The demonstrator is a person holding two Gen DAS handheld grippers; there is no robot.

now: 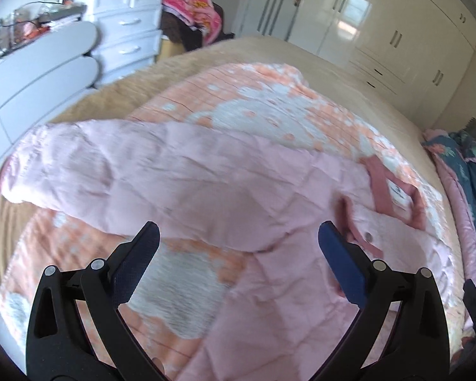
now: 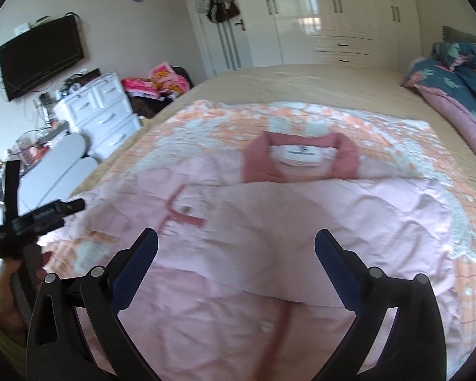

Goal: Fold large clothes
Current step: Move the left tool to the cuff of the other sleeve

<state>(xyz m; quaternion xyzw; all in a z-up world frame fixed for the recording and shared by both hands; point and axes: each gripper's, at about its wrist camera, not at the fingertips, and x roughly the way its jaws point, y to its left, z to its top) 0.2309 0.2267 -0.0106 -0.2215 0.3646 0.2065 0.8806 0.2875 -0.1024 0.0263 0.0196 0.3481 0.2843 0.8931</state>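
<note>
Left claw wide open, holding nothing, hanging over the pink shirt. Right claw wide open too, empty, just this side of the dark pink collar. Shirt spread on the orange blanket, one sleeve laid across. Probably mid-fold. Next: pinch an edge, bring it toward the collar.

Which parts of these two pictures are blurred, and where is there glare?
Left wrist view: the pink shirt is smeared by motion, the left gripper stays sharp, and the wardrobe reflects a bright window. Right wrist view: the shirt near the right gripper is blurred; the same glare.
</note>
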